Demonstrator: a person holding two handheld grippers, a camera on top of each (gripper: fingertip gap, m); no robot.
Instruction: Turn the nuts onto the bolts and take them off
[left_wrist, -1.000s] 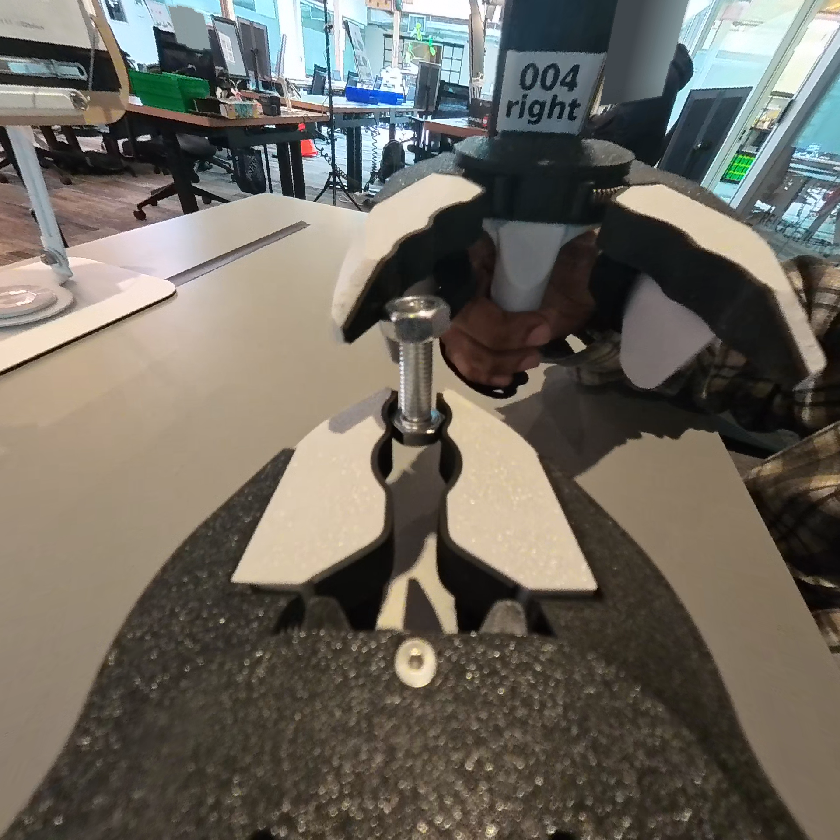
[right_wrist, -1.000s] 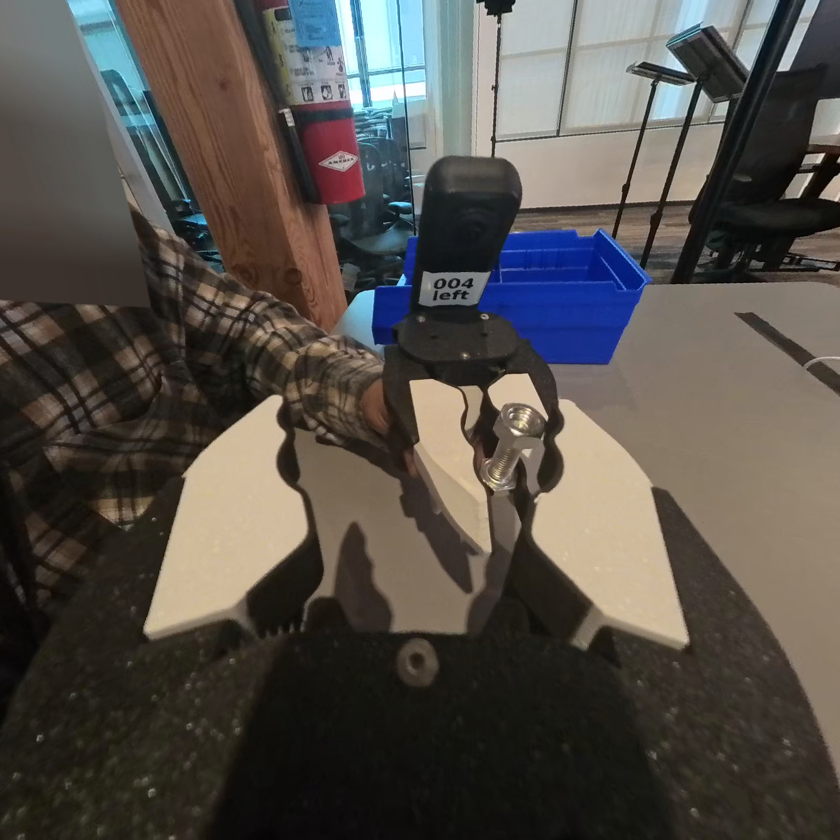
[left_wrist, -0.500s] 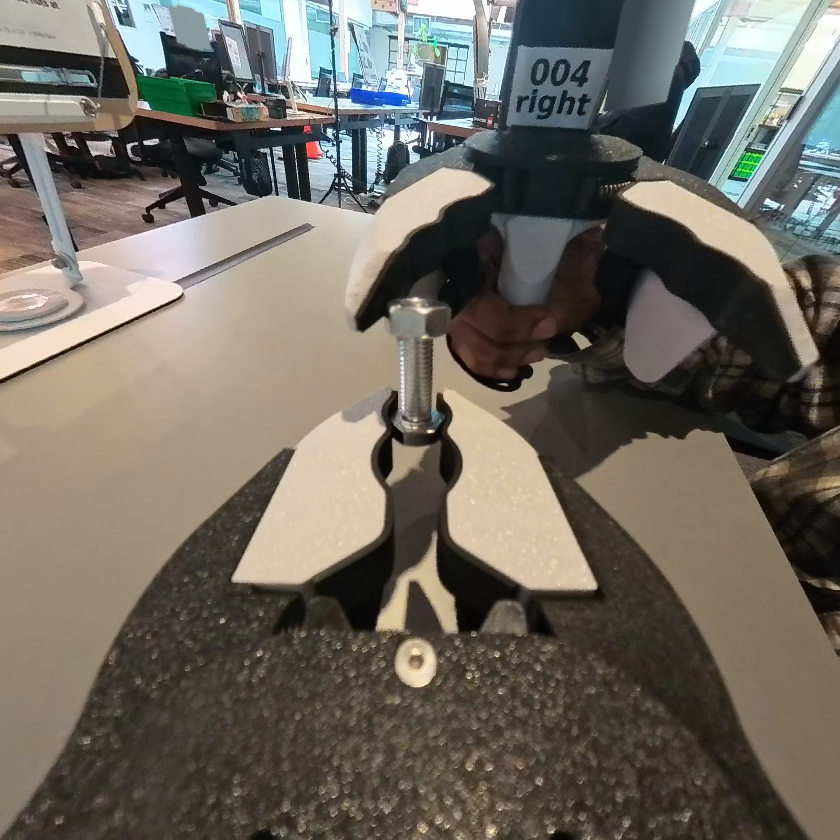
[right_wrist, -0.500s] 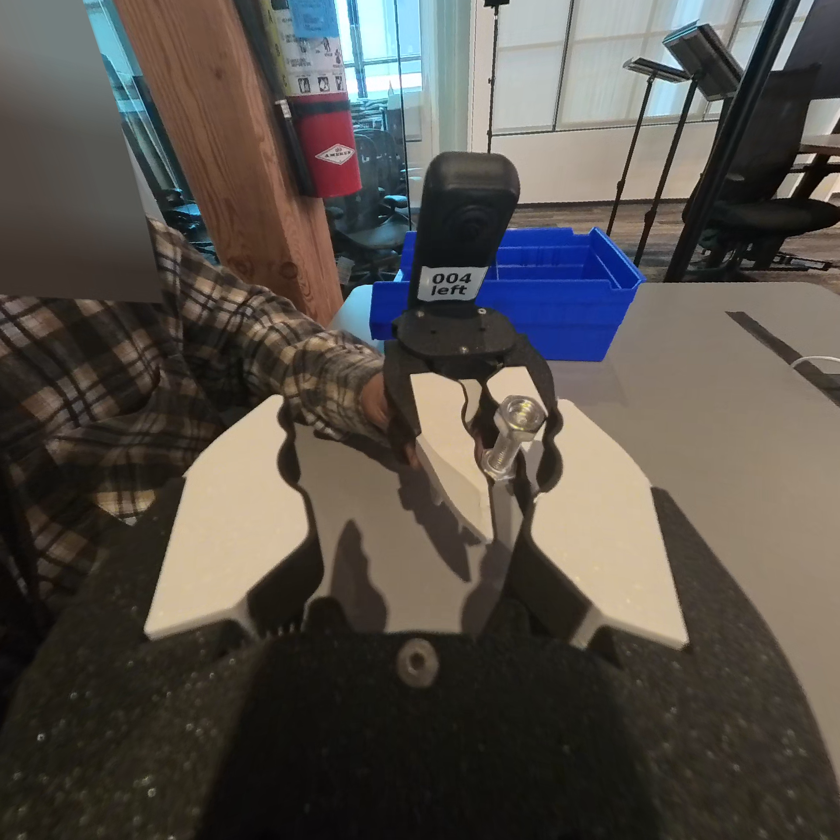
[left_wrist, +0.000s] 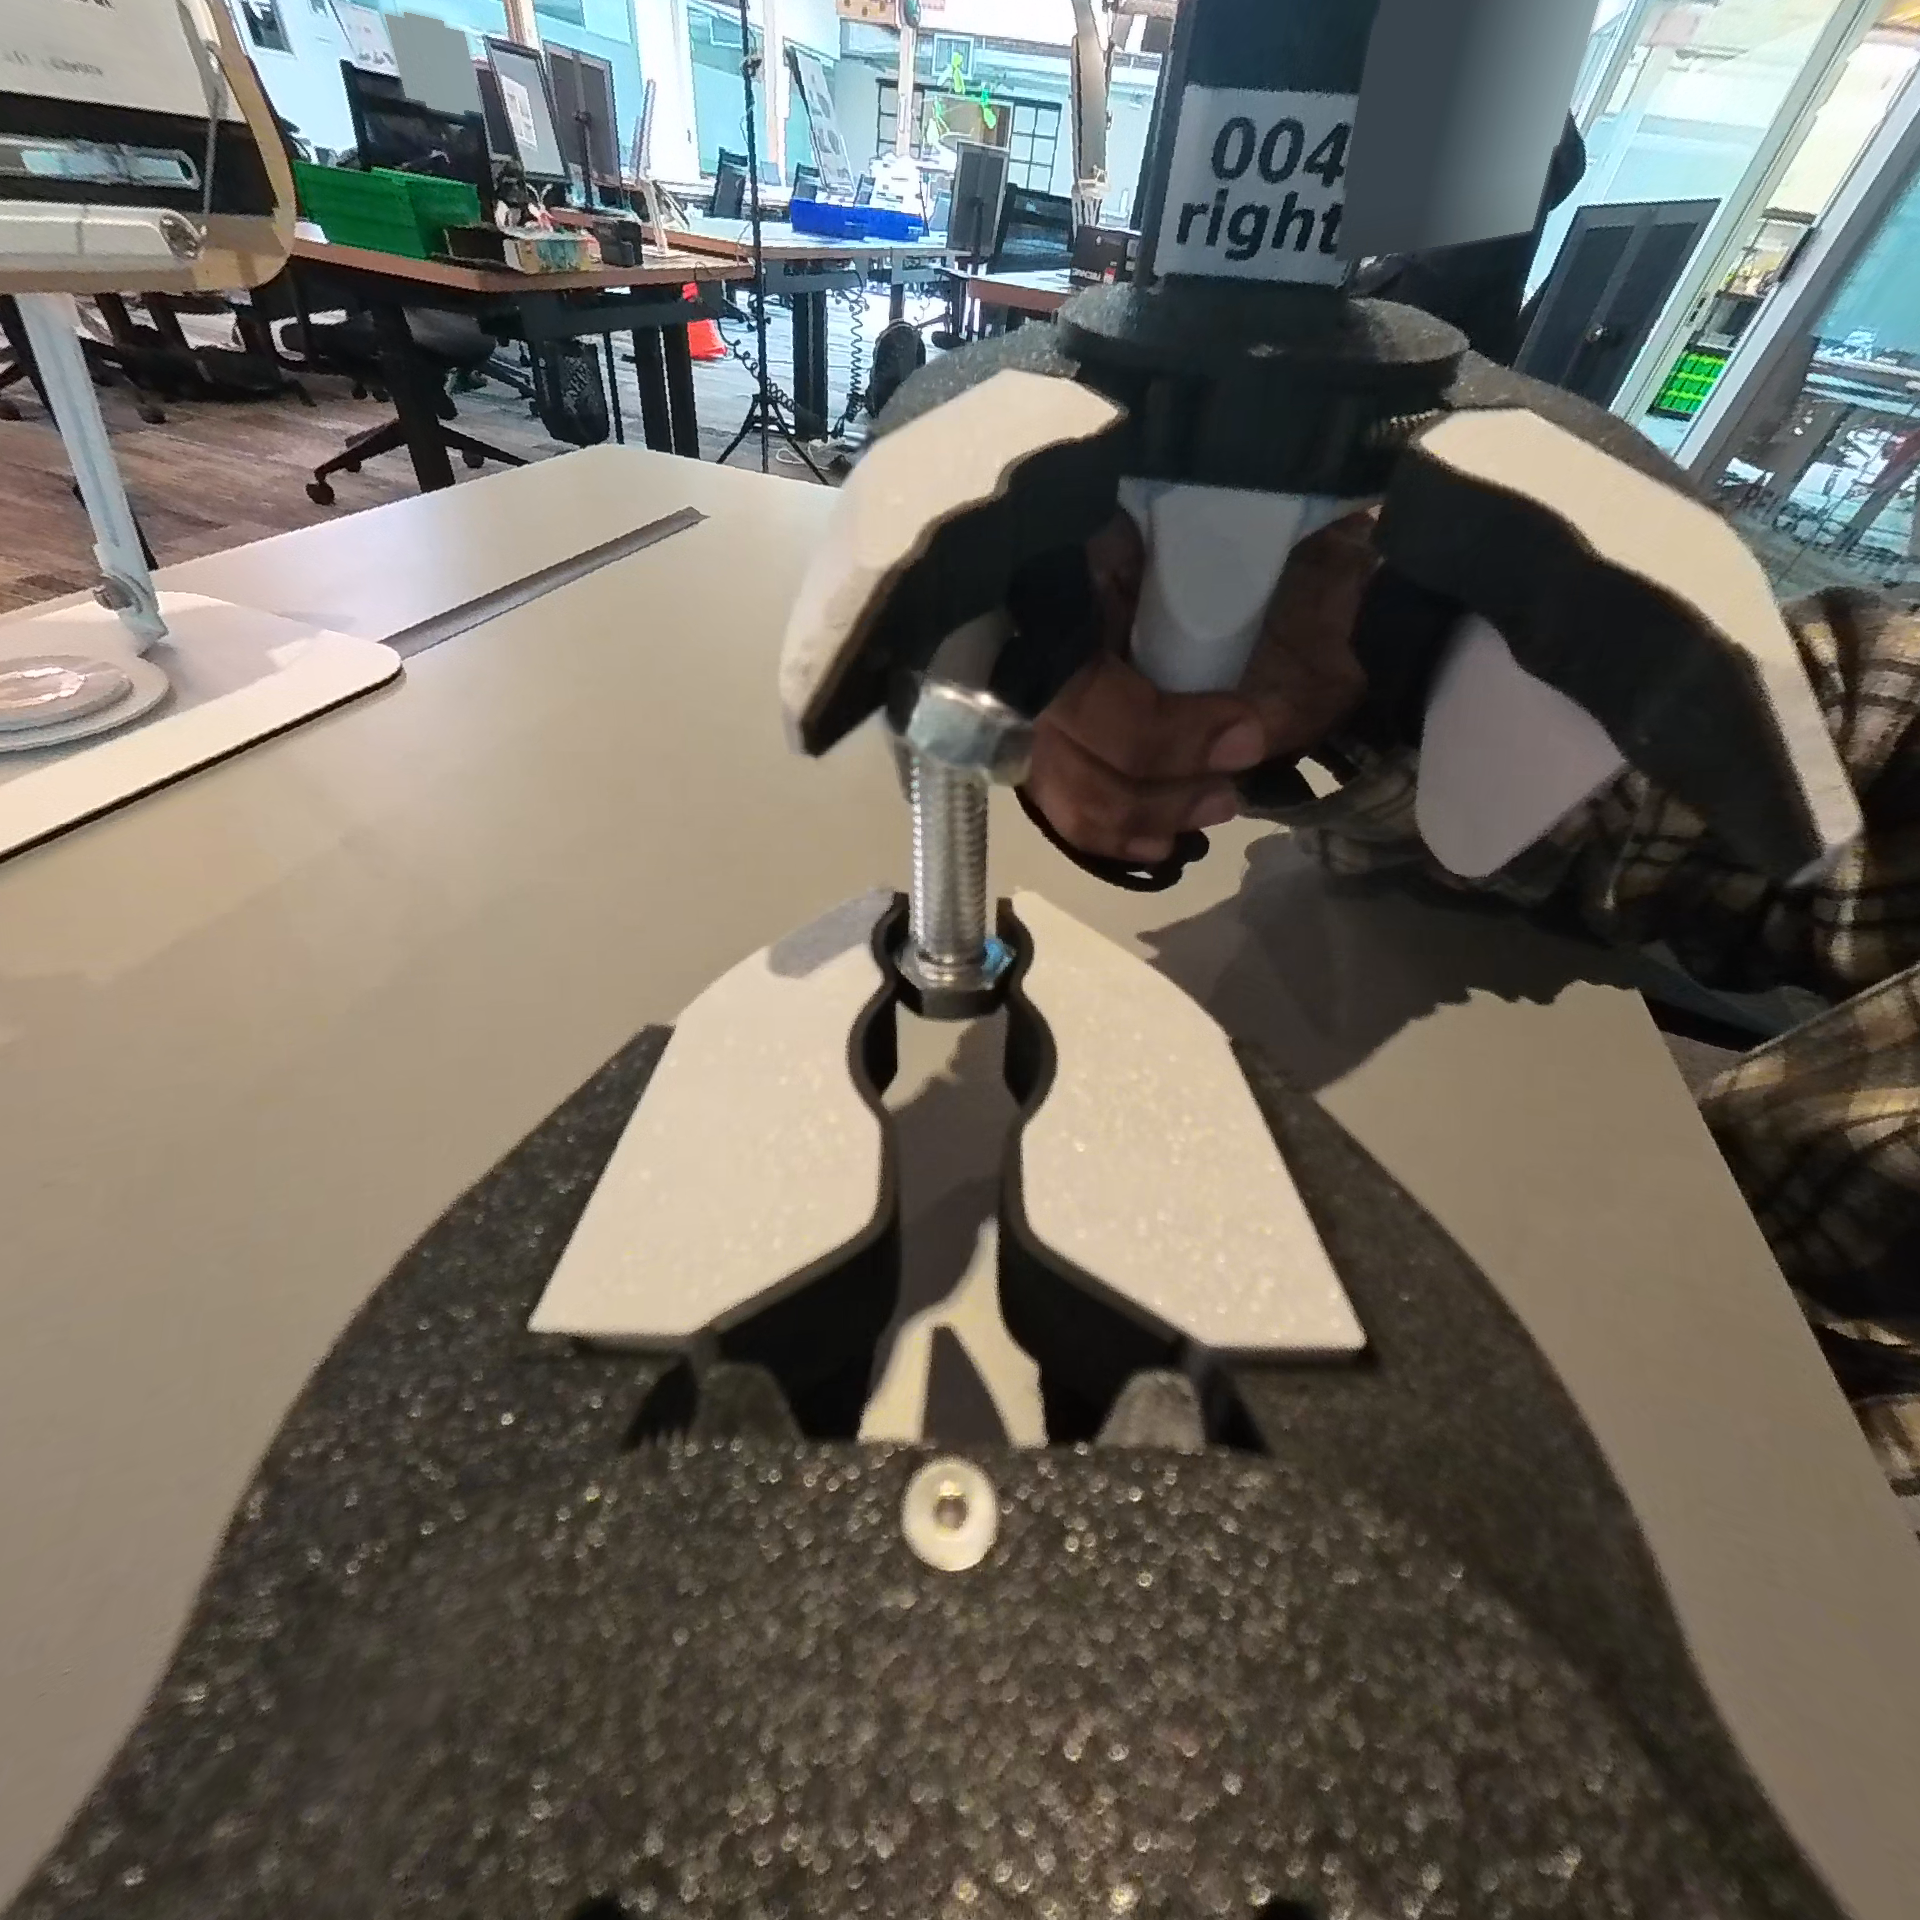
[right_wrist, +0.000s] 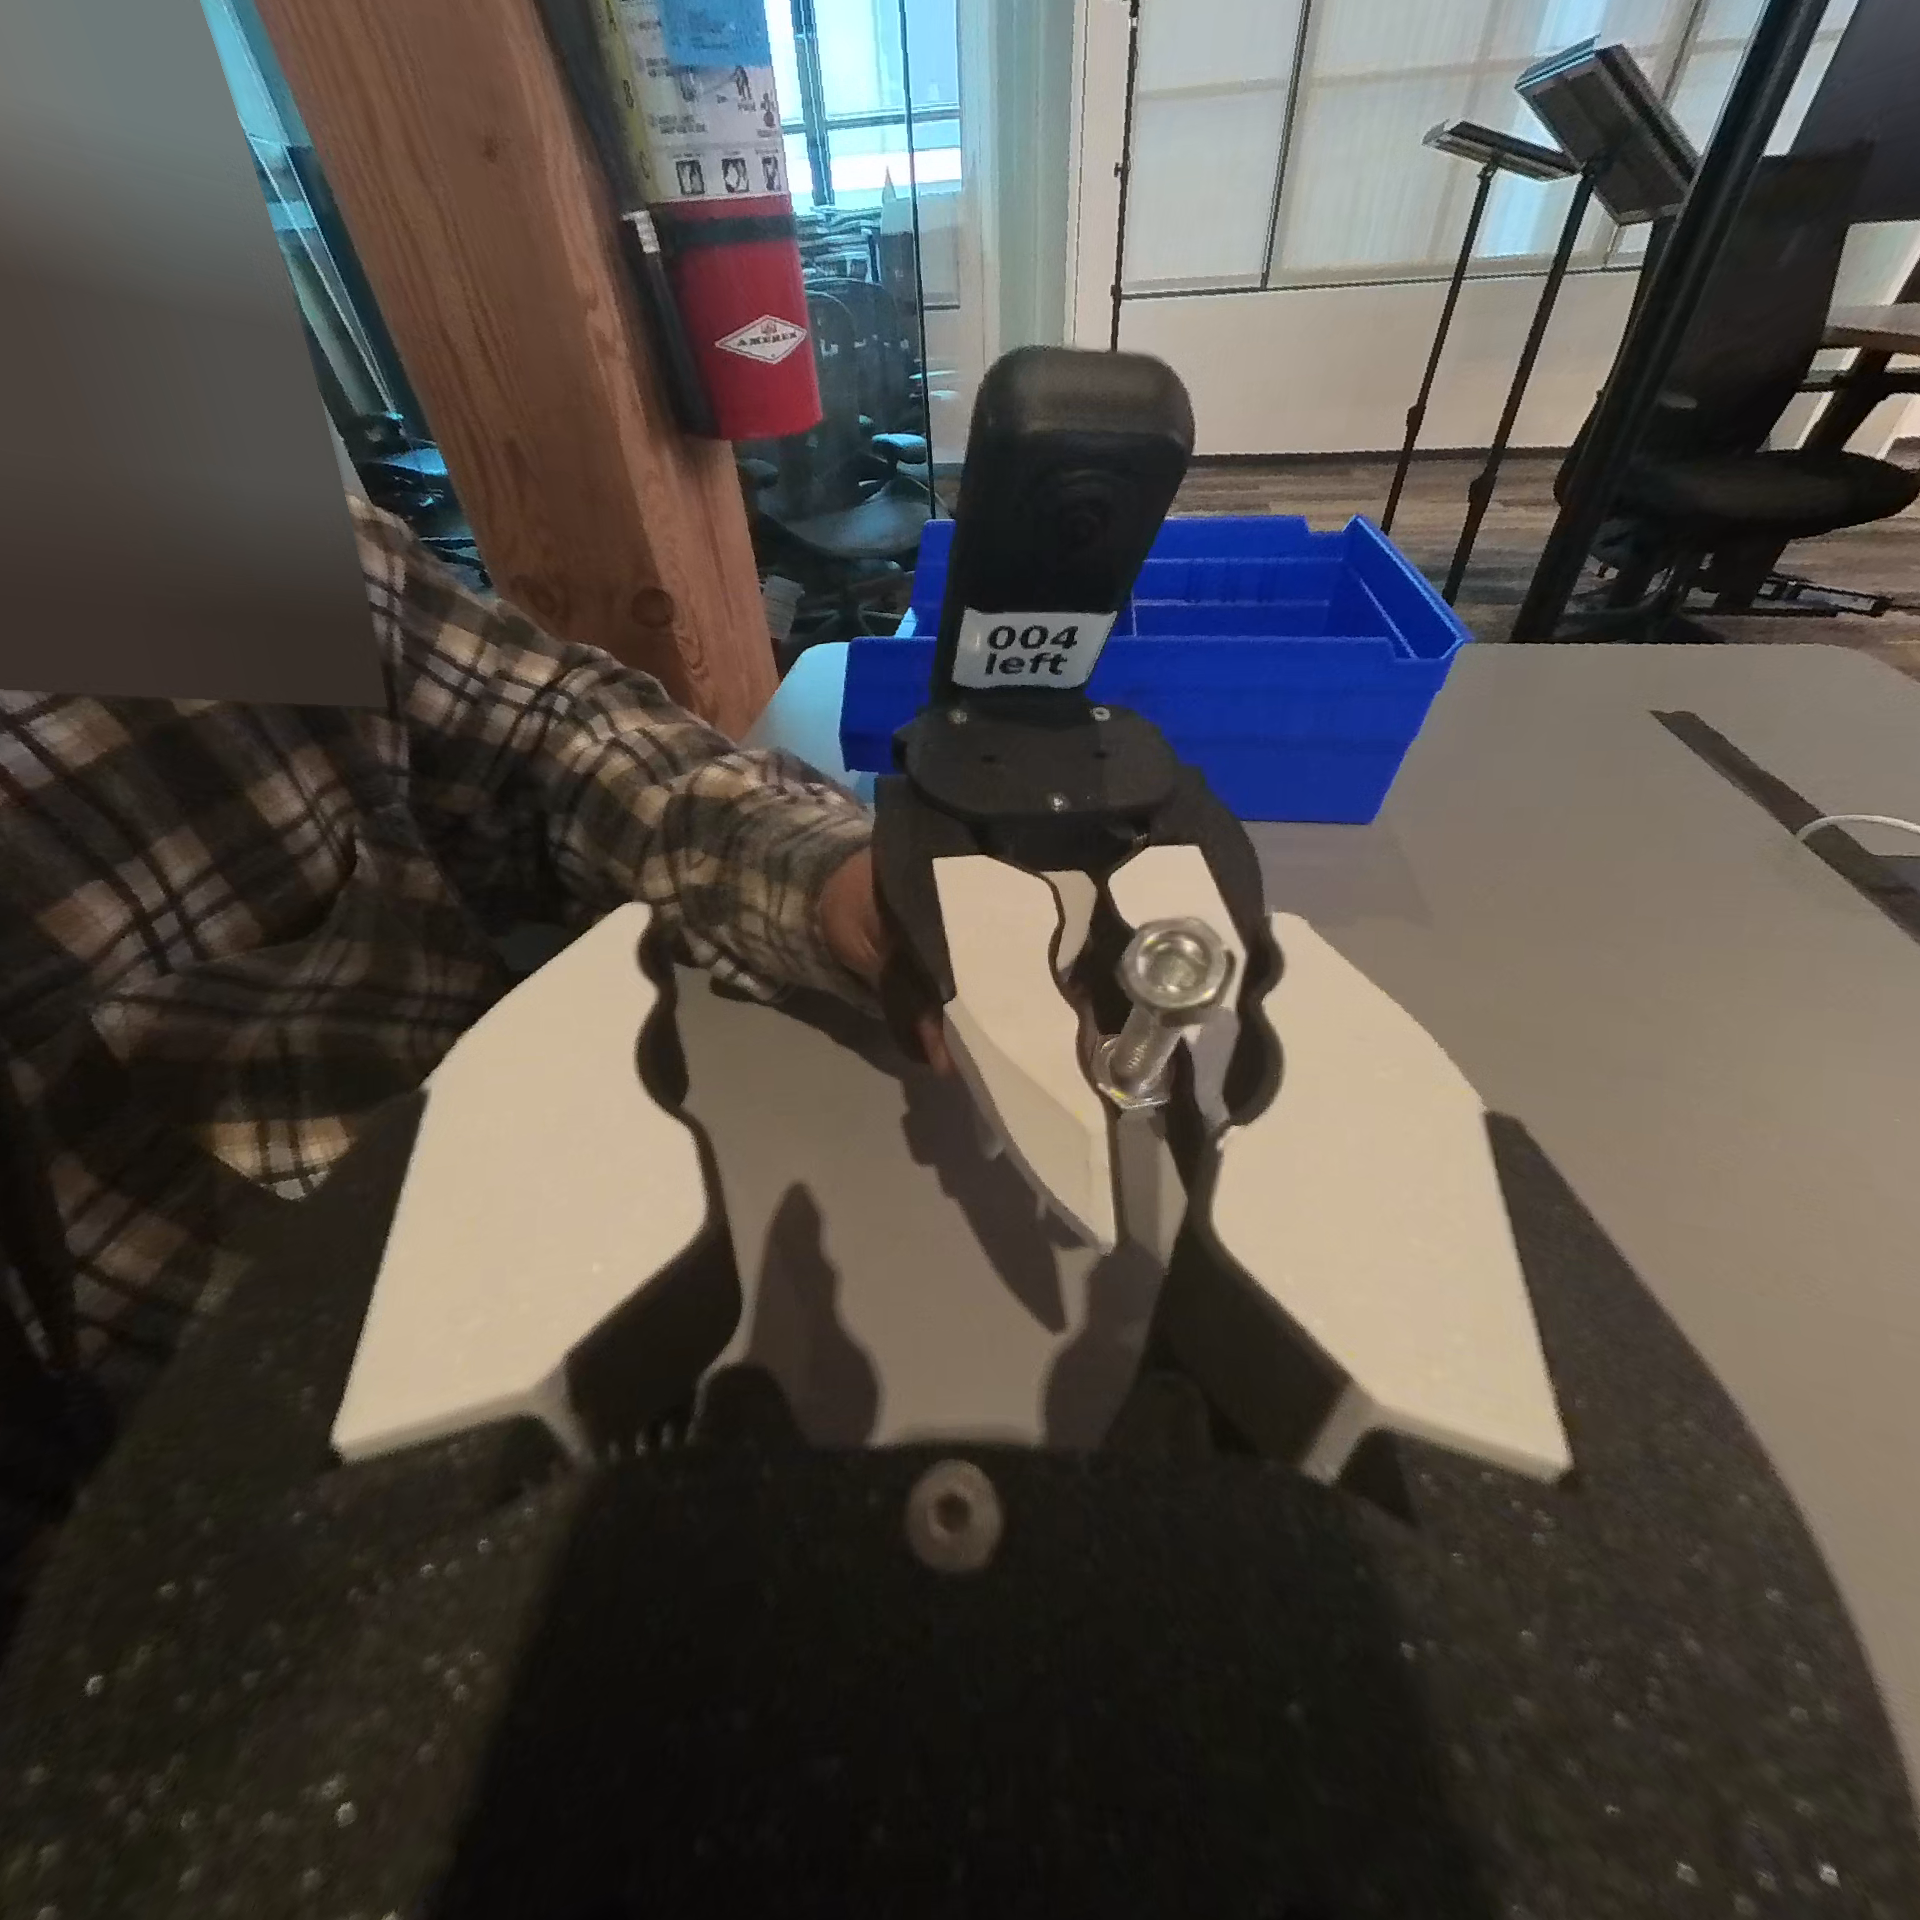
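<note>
A steel bolt (left_wrist: 945, 831) stands head up, threaded into a hex nut (left_wrist: 951, 979) at its lower end. My left gripper (left_wrist: 951, 971) is shut on the nut and holds it above the grey table (left_wrist: 416, 935). My right gripper (left_wrist: 1299, 769) faces it with its jaws wide open, and one finger (left_wrist: 914, 561) lies close against the bolt head (left_wrist: 961, 727). In the right wrist view the bolt head (right_wrist: 1174, 966) sits between the open pads, close to the right-hand pad (right_wrist: 1382, 1195), with the nut (right_wrist: 1127, 1081) below in the left gripper (right_wrist: 1143, 1101).
A blue bin (right_wrist: 1299, 686) stands on the table behind the left gripper. A white lamp base (left_wrist: 156, 686) sits at the table's left. A person's plaid sleeve (right_wrist: 582, 790) reaches in from the left, and a hand (left_wrist: 1164, 769) holds the right gripper. There is about 7 cm between the tips of the two grippers.
The bolt head's flats have turned a little. Both grippers stay in nearly the same place, the left still shut on the nut and the right still open.
</note>
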